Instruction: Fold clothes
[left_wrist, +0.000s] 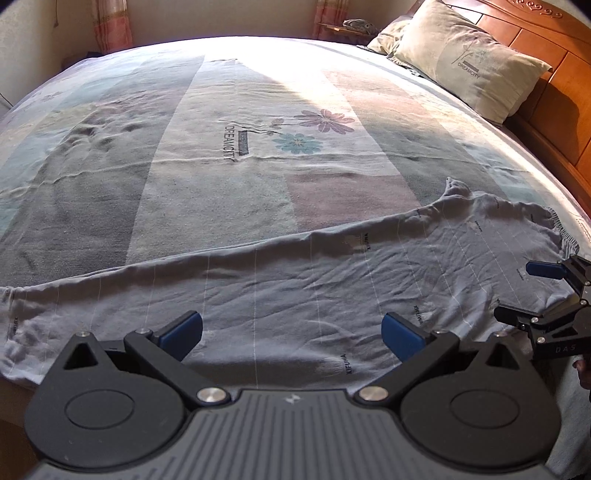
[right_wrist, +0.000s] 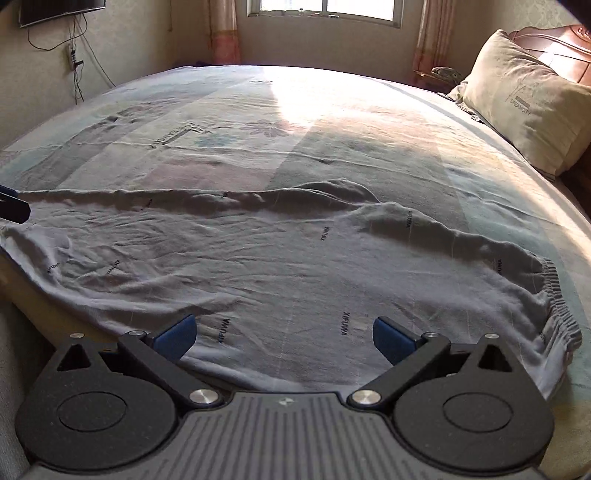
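Grey-blue trousers (left_wrist: 295, 280) printed with small "XIFUWA" marks lie flat and wrinkled along the near edge of the bed. Their elastic waistband (right_wrist: 557, 291) is at the right end, and the legs run off to the left. My left gripper (left_wrist: 291, 332) hovers open just above the leg part, its blue pads wide apart with nothing between them. My right gripper (right_wrist: 284, 334) is open over the trousers (right_wrist: 277, 258) near the waist end. In the left wrist view the right gripper (left_wrist: 532, 291) shows at the right edge, open. One blue pad of the left gripper (right_wrist: 11, 206) shows at the left edge of the right wrist view.
A striped bedsheet (left_wrist: 236, 140) with flowers and "DREAMCITY" print covers the bed, with sunlight across its far middle. A pillow (left_wrist: 472, 62) leans on the wooden headboard (left_wrist: 546, 48) at the right. A window (right_wrist: 325, 9), curtains and a wall-mounted screen (right_wrist: 59, 11) lie beyond the bed.
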